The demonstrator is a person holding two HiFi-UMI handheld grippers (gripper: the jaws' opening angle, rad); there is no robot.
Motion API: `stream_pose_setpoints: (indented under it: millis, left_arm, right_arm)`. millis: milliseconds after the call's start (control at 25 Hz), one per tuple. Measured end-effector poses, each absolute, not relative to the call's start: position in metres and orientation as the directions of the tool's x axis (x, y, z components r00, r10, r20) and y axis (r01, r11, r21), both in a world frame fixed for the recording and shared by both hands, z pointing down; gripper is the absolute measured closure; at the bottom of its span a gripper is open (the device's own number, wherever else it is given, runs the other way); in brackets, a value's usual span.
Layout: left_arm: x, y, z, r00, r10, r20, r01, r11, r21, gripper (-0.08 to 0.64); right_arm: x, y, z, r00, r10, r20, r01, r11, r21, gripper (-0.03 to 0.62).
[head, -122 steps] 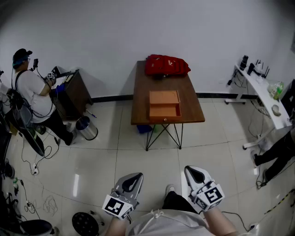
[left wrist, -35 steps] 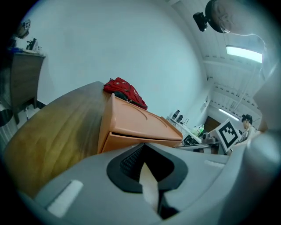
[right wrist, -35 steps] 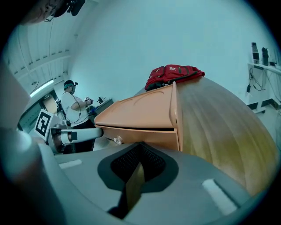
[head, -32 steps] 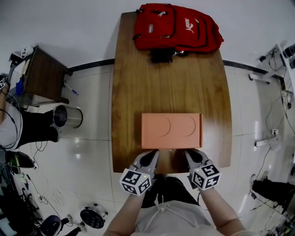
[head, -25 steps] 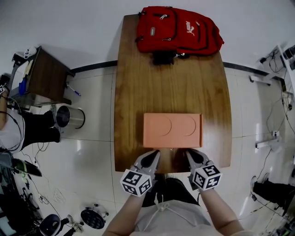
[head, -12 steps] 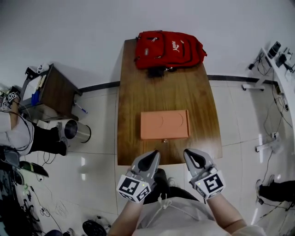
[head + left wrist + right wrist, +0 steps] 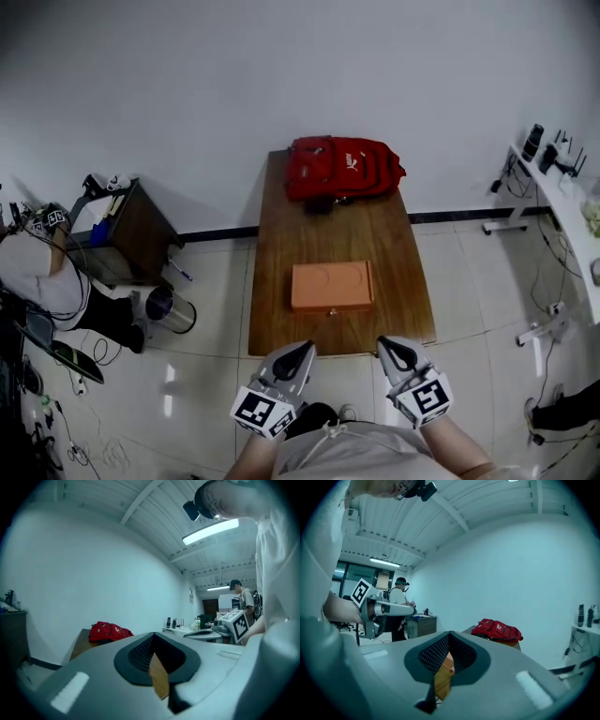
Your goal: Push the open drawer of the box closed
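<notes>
- Box (image 7: pixel 331 286) is sitting mid-frame in the head view, on the near half of the wooden table (image 7: pixel 328 225), long side running left-right.
- Drawer (image 7: pixel 330 309) is lying flush with the box's lower edge; the box is reading as one plain orange block with nothing sticking out.
- Left gripper (image 7: pixel 298 351) is hanging at lower centre-left, just below the table's near edge and over the tiled floor, tip pointing up-frame at the table. It is well apart from the box.
- Right gripper (image 7: pixel 389 346) is mirroring it at lower centre-right, also clear of table and box.
- Left gripper view: left gripper (image 7: pixel 152 641) is showing its jaws pressed together at the tips and gripping nothing. Only a thin sliver of brown is showing through the pads.
- Right gripper view: right gripper (image 7: pixel 449 640) is showing the same, tips meeting, nothing pinched, a narrow brown wedge below them.
- Red backpack (image 7: pixel 344 167) is lying at the table's far end against the wall, well apart from the box. It is also showing at centre-left in the left gripper view (image 7: pixel 108 632) and centre-right in the right gripper view (image 7: pixel 497 631).
- Dark side cabinet (image 7: pixel 131 234) and metal bin (image 7: pixel 169 309) are standing on the floor left of the table.
- Another person (image 7: pixel 37 272) is standing at the left edge.
</notes>
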State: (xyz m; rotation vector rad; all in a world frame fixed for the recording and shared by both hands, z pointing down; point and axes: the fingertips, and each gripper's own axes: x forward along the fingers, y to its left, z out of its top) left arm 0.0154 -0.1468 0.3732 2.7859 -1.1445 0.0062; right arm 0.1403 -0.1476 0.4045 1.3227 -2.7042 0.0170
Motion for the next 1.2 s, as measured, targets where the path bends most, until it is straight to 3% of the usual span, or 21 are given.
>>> stream_pose_setpoints:
  millis: [200, 760, 960, 1200]
  left_arm:
    - [0.002, -0.124, 0.333, 0.718, -0.695, -0.026, -0.691, -0.717, 0.086, 0.555]
    - [-0.066, 0.042, 0.341, 0.705, -0.709, -0.009, -0.702, -0.700, 0.132, 0.555]
    - [-0.083, 0.100, 0.345, 0.738, -0.674, 0.031, -0.674, -0.736, 0.058, 0.555]
    - [-0.090, 0.141, 0.356, 0.728, -0.684, 0.036, -0.682, -0.719, 0.132, 0.555]
  right_arm:
    - [0.136, -0.127, 0.390, -0.589, -0.802, 0.101, -0.800, 0.596, 0.063, 0.589]
    - [0.083, 0.035, 0.383, -0.559, -0.821, 0.120, -0.829, 0.556, -0.055, 0.589]
    - [0.052, 0.090, 0.373, -0.601, -0.788, 0.131, -0.792, 0.609, 0.028, 0.589]
    - [0.045, 0.139, 0.372, -0.594, -0.793, 0.138, -0.795, 0.604, 0.049, 0.589]
